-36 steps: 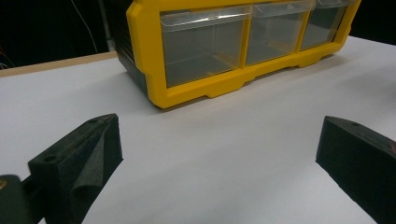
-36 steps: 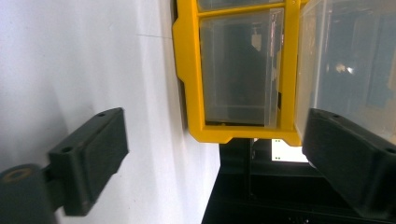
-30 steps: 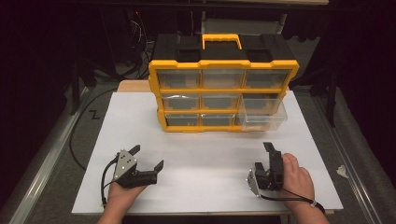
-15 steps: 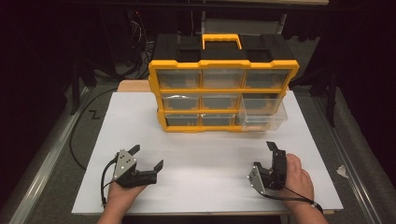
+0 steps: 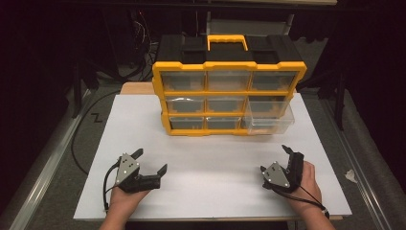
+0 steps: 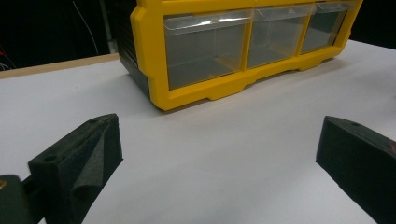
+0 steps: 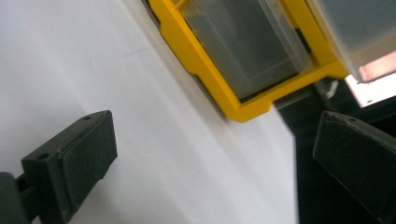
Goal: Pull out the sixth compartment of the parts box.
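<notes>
Here the yellow drawer cabinet (image 5: pixel 229 98) stands at the upper middle of the frame, on the far part of the white table (image 5: pixel 143 124). Its clear drawer (image 5: pixel 268 119) at the lower right of the grid is pulled partway out and overhangs the table in front of the cabinet; the other drawers sit flush.

The left gripper (image 5: pixel 148 163) rests at the lower left of the frame and the right gripper (image 5: pixel 275 159) at the lower right, both well apart from the cabinet, both with fingers spread wide and holding nothing.

The drawer looks like thin, hard, see-through plastic: probably light, stiff and rather slick, and likely to skew in its slot if pushed off-centre. The front lip or the front wall, taken near its middle, seems the best hold; a flat push there should slide it straight. The cabinet itself looks far heavier, though a firm shove might still shift it on the smooth table.
</notes>
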The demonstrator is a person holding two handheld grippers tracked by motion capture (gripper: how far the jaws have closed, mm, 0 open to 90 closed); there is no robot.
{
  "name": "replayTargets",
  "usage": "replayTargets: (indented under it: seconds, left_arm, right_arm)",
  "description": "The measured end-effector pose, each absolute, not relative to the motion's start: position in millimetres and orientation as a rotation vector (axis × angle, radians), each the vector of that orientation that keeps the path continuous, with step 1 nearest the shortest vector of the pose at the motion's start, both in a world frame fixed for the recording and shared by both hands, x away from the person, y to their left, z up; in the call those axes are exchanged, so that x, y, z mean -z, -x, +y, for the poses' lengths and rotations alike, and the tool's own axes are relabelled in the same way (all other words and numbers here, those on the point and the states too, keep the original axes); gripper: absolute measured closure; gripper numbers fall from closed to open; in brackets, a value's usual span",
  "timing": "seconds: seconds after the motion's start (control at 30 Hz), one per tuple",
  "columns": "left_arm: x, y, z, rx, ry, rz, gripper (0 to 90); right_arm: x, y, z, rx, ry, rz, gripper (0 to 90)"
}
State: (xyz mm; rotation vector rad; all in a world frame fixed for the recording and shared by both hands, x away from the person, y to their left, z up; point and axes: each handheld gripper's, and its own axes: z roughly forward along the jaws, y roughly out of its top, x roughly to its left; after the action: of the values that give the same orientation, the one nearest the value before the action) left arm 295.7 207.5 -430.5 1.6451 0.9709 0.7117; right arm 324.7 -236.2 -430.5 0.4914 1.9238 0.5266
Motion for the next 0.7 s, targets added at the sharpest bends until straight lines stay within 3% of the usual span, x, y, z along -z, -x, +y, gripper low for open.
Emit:
replayTargets:
  seconds: [0.7]
  left_arm:
    - [430.9,-296.1,206.6,-0.699,-1.645,0.967,0.9]
  right_arm:
    - [417.9,-324.5,-258.0,-1.109,-1.001,1.908,1.2]
